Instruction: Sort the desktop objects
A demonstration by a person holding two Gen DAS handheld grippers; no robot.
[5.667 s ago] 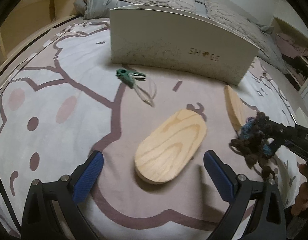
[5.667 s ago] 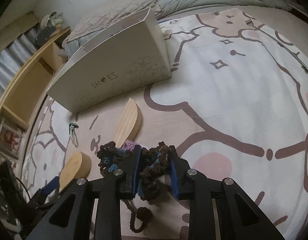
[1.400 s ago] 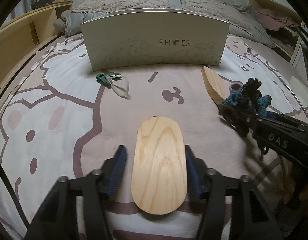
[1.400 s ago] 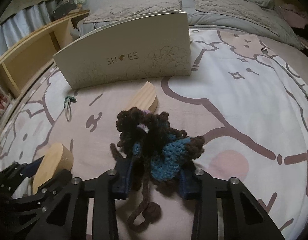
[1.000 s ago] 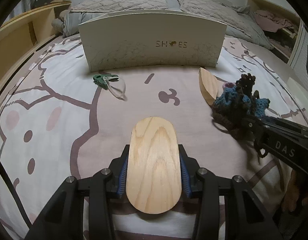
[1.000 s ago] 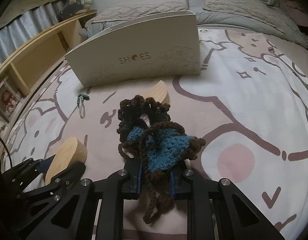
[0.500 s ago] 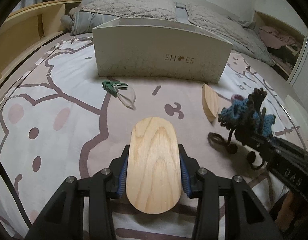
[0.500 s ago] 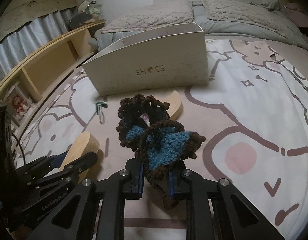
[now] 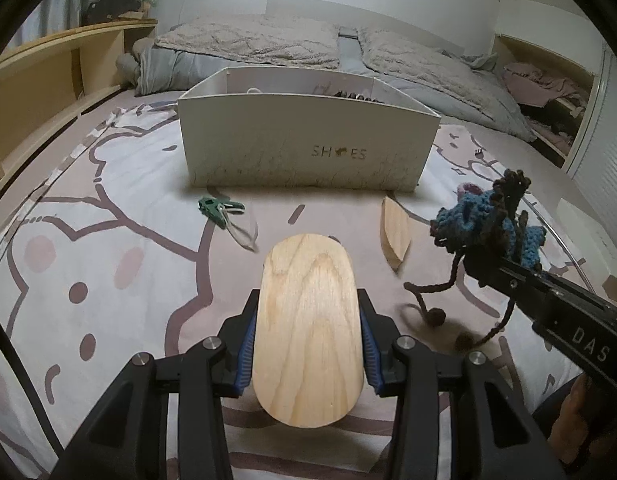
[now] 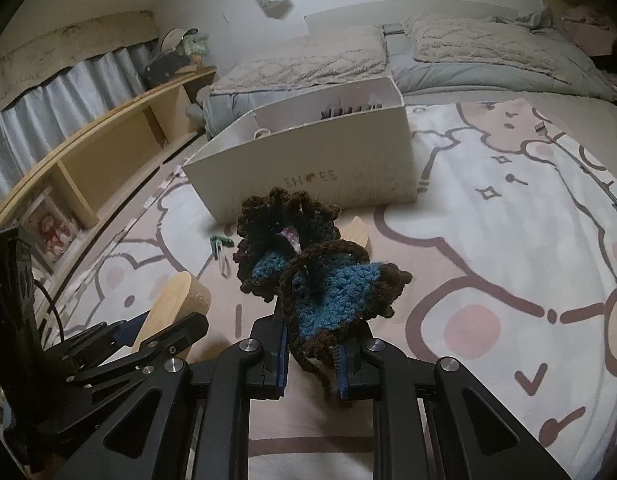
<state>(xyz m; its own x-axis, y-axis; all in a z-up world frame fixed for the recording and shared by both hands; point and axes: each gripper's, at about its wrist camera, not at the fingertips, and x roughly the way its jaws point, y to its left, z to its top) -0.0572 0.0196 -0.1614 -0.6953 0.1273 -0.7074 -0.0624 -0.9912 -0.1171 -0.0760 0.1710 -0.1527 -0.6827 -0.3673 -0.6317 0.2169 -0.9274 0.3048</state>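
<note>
Bedroom rug below drops away: our left gripper [image 9: 308,354] has lifted the oval wooden block [image 9: 308,328], our right gripper [image 10: 311,354] the brown-and-blue crocheted pouch [image 10: 308,270], fingers clenched on each, ready for the white open-topped box [image 9: 304,148].

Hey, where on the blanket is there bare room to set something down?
Free: the blanket left of the green clip, and right of the box in the right wrist view. Crowded: in front of the box, around the clip and wood wedge.

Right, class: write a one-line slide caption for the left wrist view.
Left gripper clamps an oval wooden block above a cartoon blanket, facing an open white shoe box.
</note>
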